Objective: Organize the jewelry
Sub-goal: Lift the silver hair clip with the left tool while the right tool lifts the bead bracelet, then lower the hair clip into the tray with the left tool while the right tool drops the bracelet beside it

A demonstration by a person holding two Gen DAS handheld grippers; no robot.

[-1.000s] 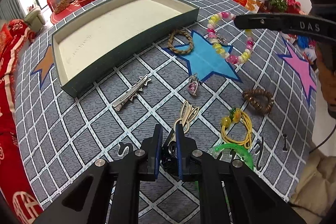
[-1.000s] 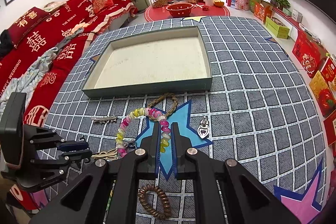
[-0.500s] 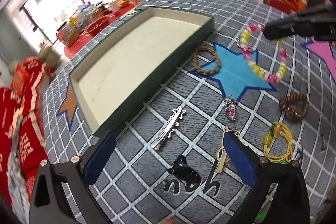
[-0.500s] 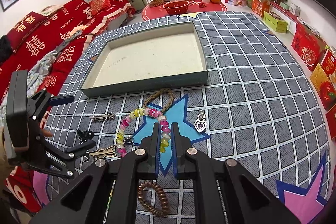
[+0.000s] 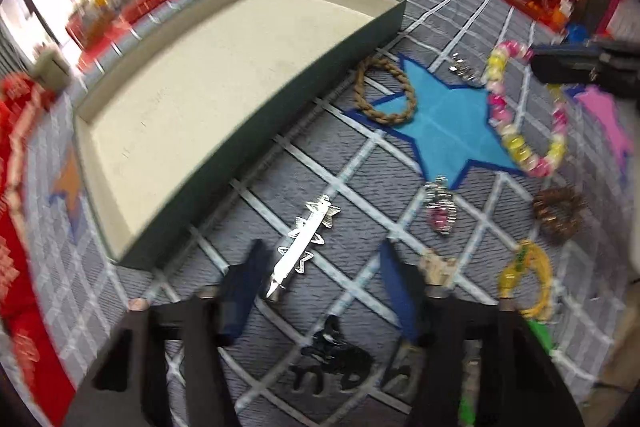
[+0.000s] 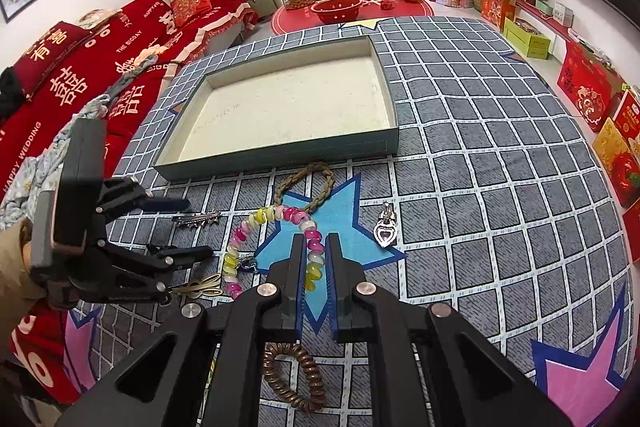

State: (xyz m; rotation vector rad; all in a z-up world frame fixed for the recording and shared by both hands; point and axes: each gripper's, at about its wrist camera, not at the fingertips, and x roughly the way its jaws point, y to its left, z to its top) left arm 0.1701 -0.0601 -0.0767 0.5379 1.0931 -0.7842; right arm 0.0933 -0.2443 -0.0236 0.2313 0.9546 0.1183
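Grey checked cloth with white grid lines covers the desk, and we see blue and pink stars printed on it. Largest on it is the shallow green tray with a cream lining, sitting in the upper middle of the right wrist view; nothing lies inside it.

Below the tray the jewelry is spread over the cloth. A pink and yellow bead bracelet curves across the blue star, with a braided rope bracelet just above it, close to the tray's front wall. Our right tool, lower centre of its view, has its jaws drawn together to a narrow slit over the bead bracelet, gripping nothing that we can make out. A brown coil hair tie lies beneath that tool. To the right of the star rests a silver heart pendant.

Our left tool, at the bottom of its blurred view, is closing with its jaws still apart; the silver star hair clip lies between them, untouched by either pad. Nearby we see a pink pendant, a yellow cord and a small black clip.
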